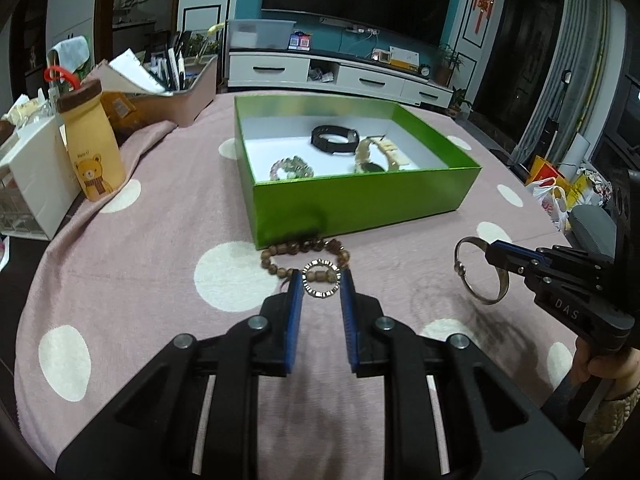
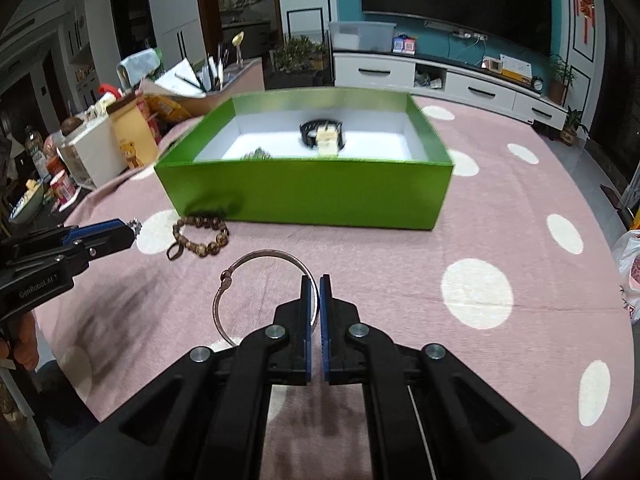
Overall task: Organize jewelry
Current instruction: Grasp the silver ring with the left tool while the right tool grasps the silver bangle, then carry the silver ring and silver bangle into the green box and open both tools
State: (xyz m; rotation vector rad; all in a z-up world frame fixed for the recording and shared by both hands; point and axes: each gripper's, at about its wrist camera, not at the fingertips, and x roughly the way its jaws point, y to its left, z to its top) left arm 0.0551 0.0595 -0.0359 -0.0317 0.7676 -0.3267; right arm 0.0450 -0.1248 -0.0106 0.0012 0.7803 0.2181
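My left gripper (image 1: 321, 278) is shut on a small sparkly silver ring (image 1: 321, 279), held above the table near a wooden bead bracelet (image 1: 304, 255) that lies in front of the green box (image 1: 360, 200). My right gripper (image 2: 319, 280) is shut on a thin silver bangle (image 2: 240, 280), held above the cloth; the bangle also shows in the left wrist view (image 1: 478, 270). The green box (image 2: 304, 196) holds a black band (image 1: 334, 139), a green bead bracelet (image 1: 291, 168) and a gold watch (image 1: 376, 156). The bead bracelet (image 2: 200, 236) lies by the box's near left corner.
The table has a pink cloth with white dots (image 1: 160, 264). At the left stand a bear-print cup (image 1: 94, 148), a white drawer unit (image 1: 28, 184) and a stationery holder (image 1: 176, 92). Bags (image 1: 560, 192) lie off the right edge.
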